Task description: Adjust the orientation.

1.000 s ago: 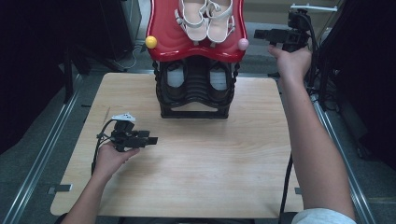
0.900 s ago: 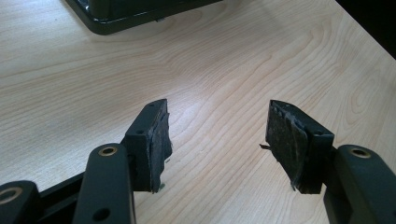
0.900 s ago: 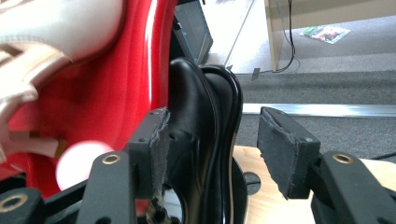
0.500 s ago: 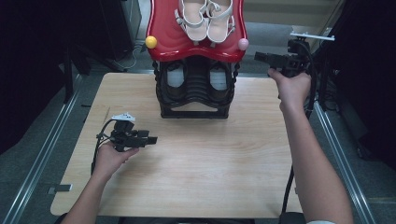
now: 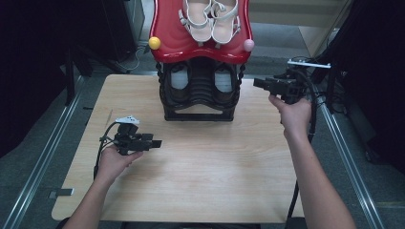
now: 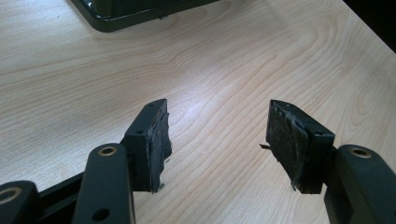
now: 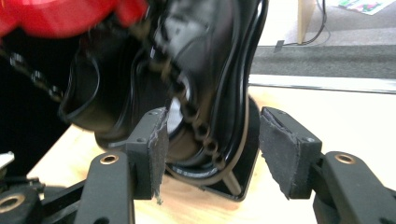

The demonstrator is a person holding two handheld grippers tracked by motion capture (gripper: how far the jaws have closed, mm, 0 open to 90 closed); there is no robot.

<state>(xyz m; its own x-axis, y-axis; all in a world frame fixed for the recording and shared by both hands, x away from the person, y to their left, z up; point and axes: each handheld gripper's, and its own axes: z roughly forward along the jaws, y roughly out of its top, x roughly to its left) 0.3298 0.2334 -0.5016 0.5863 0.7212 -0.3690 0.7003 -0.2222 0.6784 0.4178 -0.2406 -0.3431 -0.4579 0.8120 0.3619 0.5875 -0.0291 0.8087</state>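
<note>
Since a second ago the right hand-held gripper (image 5: 260, 84) has dropped from up beside the red top shelf (image 5: 167, 40) to level with the black lower tier (image 5: 200, 93) of the shoe rack, while the left hand-held gripper (image 5: 155, 142) hasn't budged from its spot on the bench (image 5: 215, 157). Both have their jaws spread wide with nothing between them, which is plain in the left gripper view (image 6: 215, 140) and the right gripper view (image 7: 210, 154). The thing to watch is the line from the right one to the rack: the rack stands at the far middle of the bench, to the left of that gripper from the person's side, and the jaws point straight at its right flank, near it but not touching. In the right gripper view the black side frame (image 7: 233, 93) runs upright between the 2 pads, so I'd guess a grab there means closing across that upright. The right hand is clearly the nearer one, the left sits well apart in front of the rack. Count: 1 rack with 2 tiers, 1 pair of pale sandals (image 5: 212, 21) on top so 2 shoes, 2 dark shoes (image 5: 179, 81) tucked below, plus 1 yellow knob (image 5: 154, 43) and 1 pink knob (image 5: 249, 45).
</note>
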